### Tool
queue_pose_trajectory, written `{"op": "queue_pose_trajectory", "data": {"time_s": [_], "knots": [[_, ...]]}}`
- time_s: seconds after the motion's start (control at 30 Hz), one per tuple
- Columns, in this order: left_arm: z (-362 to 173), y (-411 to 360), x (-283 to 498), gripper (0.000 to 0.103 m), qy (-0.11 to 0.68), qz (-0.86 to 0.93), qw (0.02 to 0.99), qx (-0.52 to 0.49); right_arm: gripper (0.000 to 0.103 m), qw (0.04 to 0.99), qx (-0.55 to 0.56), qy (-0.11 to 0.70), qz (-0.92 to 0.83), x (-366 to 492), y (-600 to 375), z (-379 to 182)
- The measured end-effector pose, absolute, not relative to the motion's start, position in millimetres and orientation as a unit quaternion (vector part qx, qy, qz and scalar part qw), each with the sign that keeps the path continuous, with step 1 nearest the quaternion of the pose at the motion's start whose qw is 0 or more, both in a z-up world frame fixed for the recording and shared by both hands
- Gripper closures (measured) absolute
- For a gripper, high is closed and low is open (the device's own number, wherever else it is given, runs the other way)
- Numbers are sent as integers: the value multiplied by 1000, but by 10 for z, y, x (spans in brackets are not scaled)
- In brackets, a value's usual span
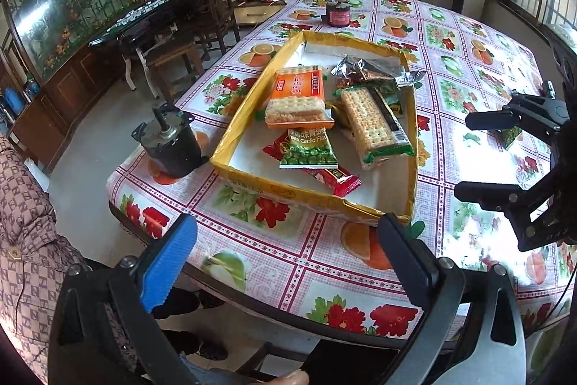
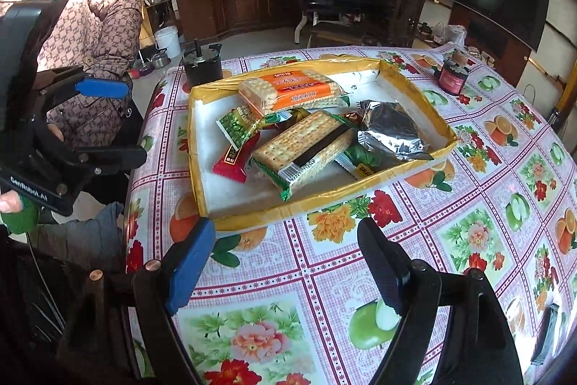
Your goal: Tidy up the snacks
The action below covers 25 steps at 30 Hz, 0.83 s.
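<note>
Left wrist view
Left gripper (image 1: 288, 251): jaws spread, nothing held.
Tray (image 1: 230, 147): yellow-rimmed, seen just beyond the fingertips on the tablecloth (image 1: 324, 276).
Contents: orange cracker pack (image 1: 297, 98), pea packet (image 1: 310, 148), long cracker pack (image 1: 373, 127), foil bag (image 1: 375, 69).
Right gripper (image 1: 465, 157): spread, empty, right of the tray.

Right wrist view
Tray (image 2: 324, 201): ahead of the spread right gripper (image 2: 288, 248).
Contents: the same packs are seen piled, red packet (image 2: 234, 161) leftmost.
Left gripper (image 2: 133, 121): spread, far left.

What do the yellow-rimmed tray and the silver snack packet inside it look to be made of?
Yellow-rimmed tray: probably cardboard wrapped in glossy yellow tape; the rim is wrinkled, shiny and sags in places. Silver snack packet: metallised foil-type film, crinkled with mirror-like highlights.
</note>
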<state>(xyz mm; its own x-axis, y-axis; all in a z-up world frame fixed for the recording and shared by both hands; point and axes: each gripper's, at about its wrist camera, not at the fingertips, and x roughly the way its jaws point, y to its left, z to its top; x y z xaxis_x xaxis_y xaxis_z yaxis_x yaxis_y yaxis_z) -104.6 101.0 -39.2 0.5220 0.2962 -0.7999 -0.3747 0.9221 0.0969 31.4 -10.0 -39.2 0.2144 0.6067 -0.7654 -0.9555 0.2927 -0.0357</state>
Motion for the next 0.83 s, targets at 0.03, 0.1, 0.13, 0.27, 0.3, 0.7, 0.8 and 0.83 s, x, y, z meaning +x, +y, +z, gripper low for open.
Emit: {"op": "queue_pose_trajectory", "data": {"time_s": [0.03, 0.1, 0.13, 0.27, 0.3, 0.7, 0.8, 0.83], "knots": [[-381, 1006, -1047, 3, 448, 193, 872, -43, 22, 732, -266, 328, 534, 309, -111, -388], [-365, 997, -1057, 3, 446, 194, 872, -42, 22, 732, -273, 320, 536, 282, -124, -369], [-357, 992, -1061, 3, 446, 195, 873, -41, 22, 732, -276, 316, 537, 270, -128, -360], [-324, 977, -1079, 3, 441, 198, 875, -37, 22, 729, -283, 310, 541, 262, -121, -358], [-316, 975, -1090, 3, 440, 198, 875, -36, 22, 726, -284, 311, 543, 260, -115, -362], [-260, 977, -1153, 3, 413, 221, 883, -22, 22, 727, -289, 306, 543, 212, -101, -376], [-237, 987, -1134, 3, 414, 221, 883, -24, 22, 728, -286, 308, 541, 213, -133, -390], [-236, 999, -1115, 3, 417, 219, 882, -26, 22, 729, -284, 310, 540, 217, -144, -398]]}}
